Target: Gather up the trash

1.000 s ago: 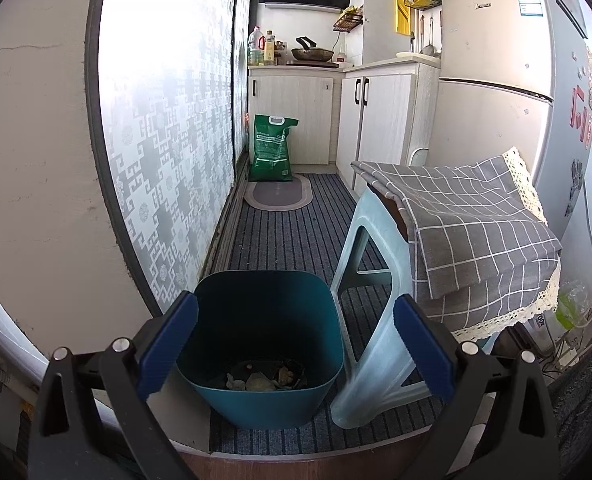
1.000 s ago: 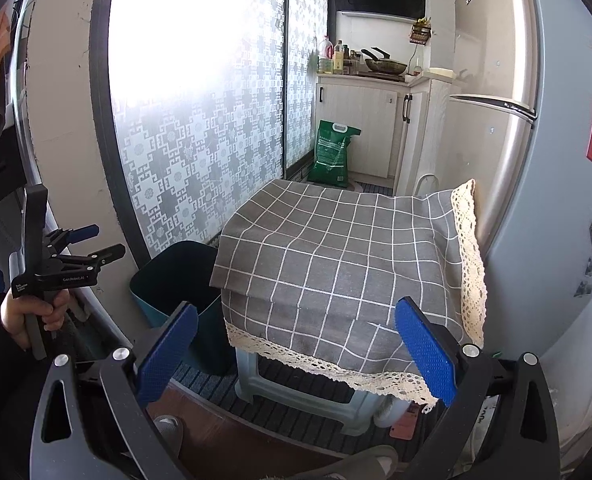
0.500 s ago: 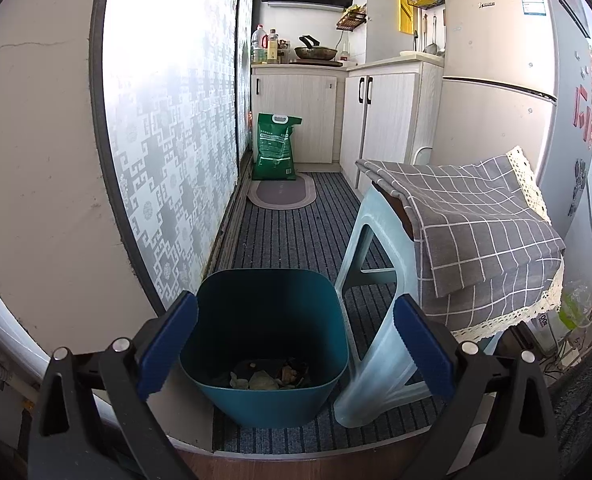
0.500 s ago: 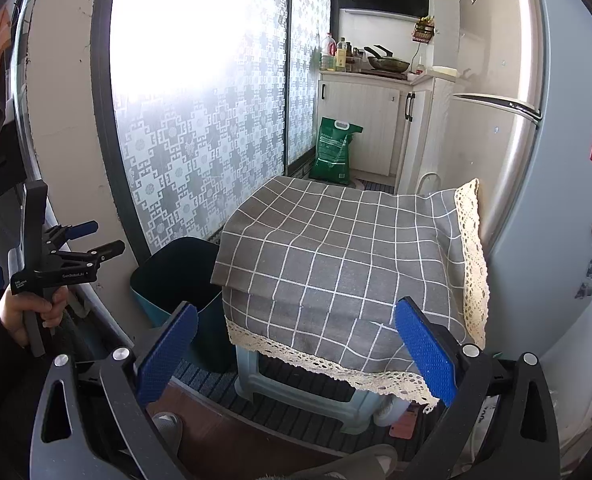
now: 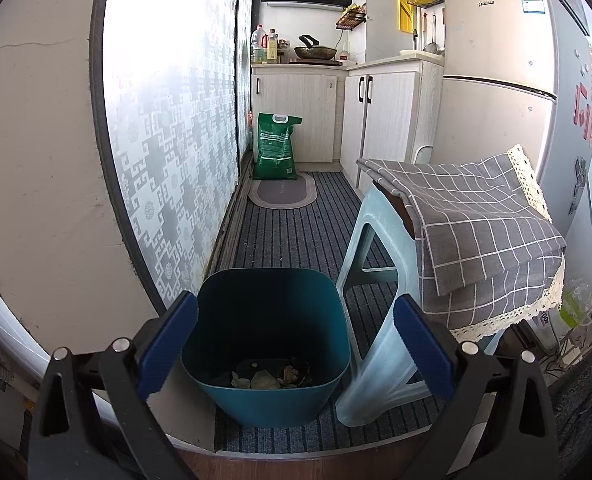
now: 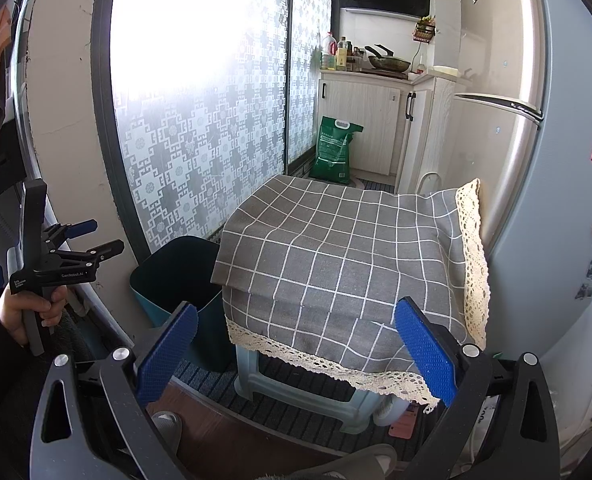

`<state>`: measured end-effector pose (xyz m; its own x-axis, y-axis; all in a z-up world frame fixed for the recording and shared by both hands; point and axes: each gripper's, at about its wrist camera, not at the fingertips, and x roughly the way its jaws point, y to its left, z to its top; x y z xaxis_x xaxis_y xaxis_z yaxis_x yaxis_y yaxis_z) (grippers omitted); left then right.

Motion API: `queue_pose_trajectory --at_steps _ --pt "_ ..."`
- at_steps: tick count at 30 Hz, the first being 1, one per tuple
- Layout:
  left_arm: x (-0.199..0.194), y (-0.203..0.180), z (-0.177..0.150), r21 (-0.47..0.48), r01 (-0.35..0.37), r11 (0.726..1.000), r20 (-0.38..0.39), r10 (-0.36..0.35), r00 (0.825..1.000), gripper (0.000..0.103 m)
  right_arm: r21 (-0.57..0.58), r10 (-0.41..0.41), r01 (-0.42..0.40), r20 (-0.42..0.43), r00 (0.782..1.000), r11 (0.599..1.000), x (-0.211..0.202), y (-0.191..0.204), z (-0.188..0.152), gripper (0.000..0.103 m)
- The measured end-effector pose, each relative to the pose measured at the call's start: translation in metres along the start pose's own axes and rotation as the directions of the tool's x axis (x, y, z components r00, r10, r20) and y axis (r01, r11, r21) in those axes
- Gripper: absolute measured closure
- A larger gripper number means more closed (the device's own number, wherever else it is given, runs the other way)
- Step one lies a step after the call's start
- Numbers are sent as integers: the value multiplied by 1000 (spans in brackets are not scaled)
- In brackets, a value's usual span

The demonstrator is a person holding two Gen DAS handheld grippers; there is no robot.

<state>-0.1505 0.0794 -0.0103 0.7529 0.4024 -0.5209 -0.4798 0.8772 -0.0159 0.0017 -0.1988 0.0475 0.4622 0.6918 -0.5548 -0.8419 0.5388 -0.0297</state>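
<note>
Hovering with fingers spread and empty, the left gripper [image 5: 296,344] has crept slightly nearer the teal bin [image 5: 268,344] at lower centre, where scraps [image 5: 268,378] lie at the bottom. The right gripper [image 6: 296,344], also released, stays over the checked cloth [image 6: 347,264]; no loose trash shows.

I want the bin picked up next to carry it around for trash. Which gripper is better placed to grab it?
Left, probably. The open left gripper looks straight into the dark teal plastic bin holding scraps. The open right gripper faces the grey checked cloth on the pale blue stool, with the bin off to its left.
</note>
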Motion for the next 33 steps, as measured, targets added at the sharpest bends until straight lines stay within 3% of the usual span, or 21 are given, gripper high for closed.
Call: queue_pose_trajectory --at_steps 33 --pt "-1 3 1 -2 -6 1000 -9 6 1000 3 -4 2 -2 -5 1000 1000 2 0 0 3"
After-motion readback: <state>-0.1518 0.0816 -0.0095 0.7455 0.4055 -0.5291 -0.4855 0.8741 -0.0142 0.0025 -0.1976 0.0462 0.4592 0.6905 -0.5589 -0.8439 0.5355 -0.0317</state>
